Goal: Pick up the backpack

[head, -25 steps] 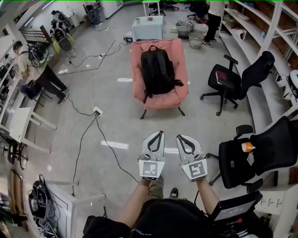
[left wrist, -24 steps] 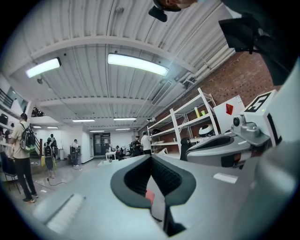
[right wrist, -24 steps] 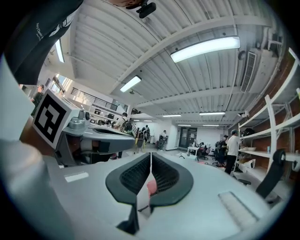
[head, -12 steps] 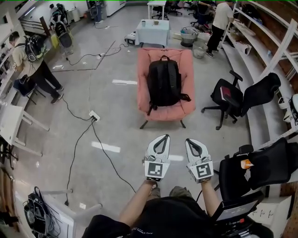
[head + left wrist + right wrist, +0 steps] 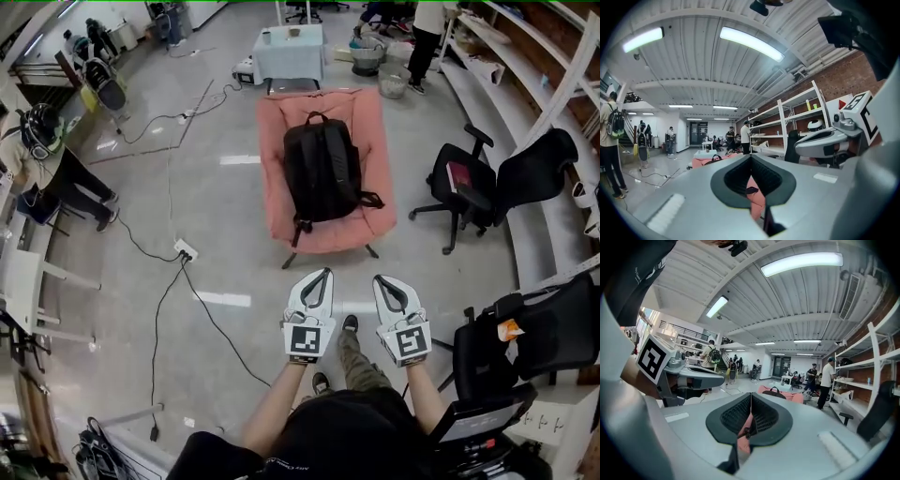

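This is a big open lab or workshop hall, not a home. The grey polished floor (image 5: pixel 225 216) is crossed by loose cables (image 5: pixel 214 319) running to a power strip (image 5: pixel 185 248). White metal shelving (image 5: pixel 781 126) lines a brick wall (image 5: pixel 848 79), with black office chairs (image 5: pixel 525 159) parked in front. Overhead, a corrugated ceiling (image 5: pixel 787 301) carries long strip lights (image 5: pixel 801 263). A small tabletop (image 5: pixel 291 39) and what look like buckets (image 5: pixel 394 82) stand at the far end. People (image 5: pixel 61 173) are busy along the left edge.
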A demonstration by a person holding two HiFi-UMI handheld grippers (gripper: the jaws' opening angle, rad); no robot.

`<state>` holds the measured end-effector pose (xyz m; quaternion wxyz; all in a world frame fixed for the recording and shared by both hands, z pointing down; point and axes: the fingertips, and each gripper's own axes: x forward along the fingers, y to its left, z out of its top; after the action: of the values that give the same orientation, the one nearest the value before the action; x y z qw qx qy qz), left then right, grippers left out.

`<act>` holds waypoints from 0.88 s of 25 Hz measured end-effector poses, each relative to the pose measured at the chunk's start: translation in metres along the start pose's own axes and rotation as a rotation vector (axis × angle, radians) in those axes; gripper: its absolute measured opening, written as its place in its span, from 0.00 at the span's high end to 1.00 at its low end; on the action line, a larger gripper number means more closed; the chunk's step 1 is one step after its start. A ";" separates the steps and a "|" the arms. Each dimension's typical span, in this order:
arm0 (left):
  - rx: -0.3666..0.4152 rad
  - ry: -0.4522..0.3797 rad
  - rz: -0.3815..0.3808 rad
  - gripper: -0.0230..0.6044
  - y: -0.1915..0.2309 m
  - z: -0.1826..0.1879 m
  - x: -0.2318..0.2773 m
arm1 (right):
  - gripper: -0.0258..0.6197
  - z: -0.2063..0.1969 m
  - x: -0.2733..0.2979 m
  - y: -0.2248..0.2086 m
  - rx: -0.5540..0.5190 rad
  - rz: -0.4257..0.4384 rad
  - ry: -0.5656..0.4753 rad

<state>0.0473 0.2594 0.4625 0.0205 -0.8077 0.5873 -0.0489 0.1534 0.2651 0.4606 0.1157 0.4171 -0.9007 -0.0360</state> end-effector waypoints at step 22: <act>-0.083 0.074 0.004 0.96 0.149 -0.047 0.271 | 0.93 -0.028 0.293 -0.149 0.017 0.240 0.079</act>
<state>-0.0156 -0.0430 0.5107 -0.0347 -0.8043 0.5907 -0.0544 0.0876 -0.0541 0.5156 0.1512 0.3083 -0.9392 0.0024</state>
